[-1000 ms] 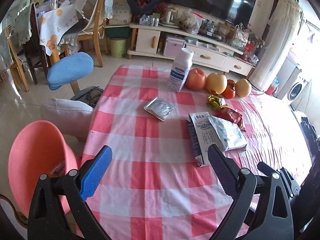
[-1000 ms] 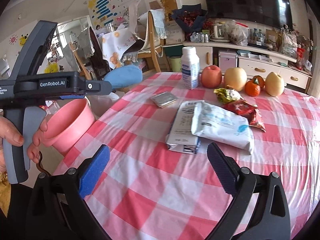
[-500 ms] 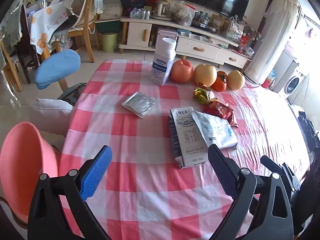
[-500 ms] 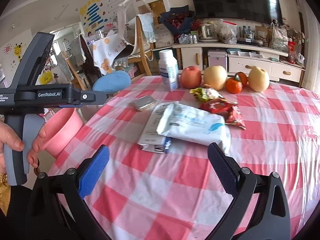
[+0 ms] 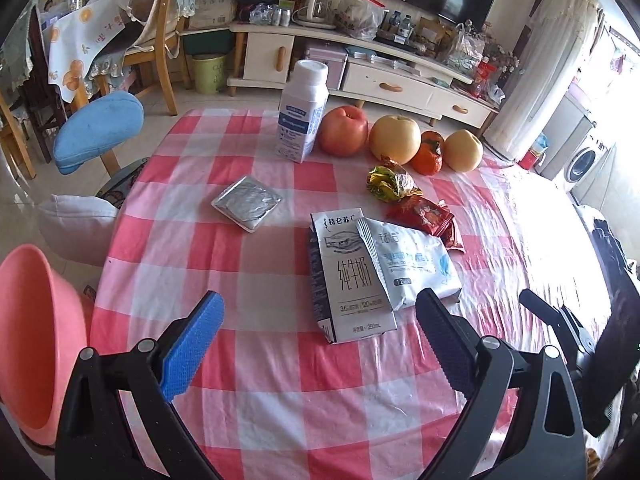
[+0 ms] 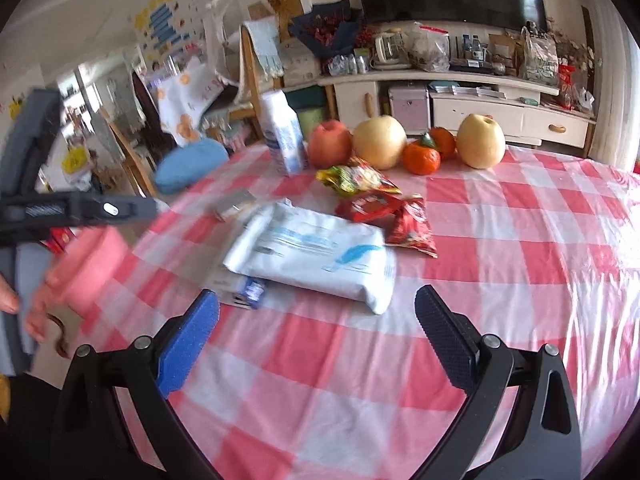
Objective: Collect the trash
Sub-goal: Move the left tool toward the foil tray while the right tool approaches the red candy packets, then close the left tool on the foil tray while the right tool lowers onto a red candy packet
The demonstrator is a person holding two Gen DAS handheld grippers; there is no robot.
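On the pink checked tablecloth [image 5: 280, 360] lie a flattened milk carton [image 5: 348, 276], a white wipes pack [image 5: 408, 264] [image 6: 316, 256] partly on it, a red snack wrapper [image 5: 426, 218] [image 6: 384, 212], a yellow-green wrapper [image 5: 390, 184] [image 6: 354, 178] and a silver foil packet [image 5: 247, 202]. A pink basin [image 5: 36, 340] [image 6: 90, 264] sits off the table's left edge. My left gripper [image 5: 318, 342] is open and empty, just short of the carton. My right gripper [image 6: 318, 340] is open and empty, in front of the wipes pack.
A white drink bottle [image 5: 302, 116], an apple [image 5: 344, 130], two pears [image 5: 395, 138] and persimmons [image 5: 428, 156] stand at the table's far side. A blue-backed chair [image 5: 98, 132] and white cushion [image 5: 76, 228] are left of the table. A TV cabinet lies beyond.
Both grippers have moved forward and to the right over the table, so the carton and wipes pack are nearer. Both stay open. The trash has not moved.
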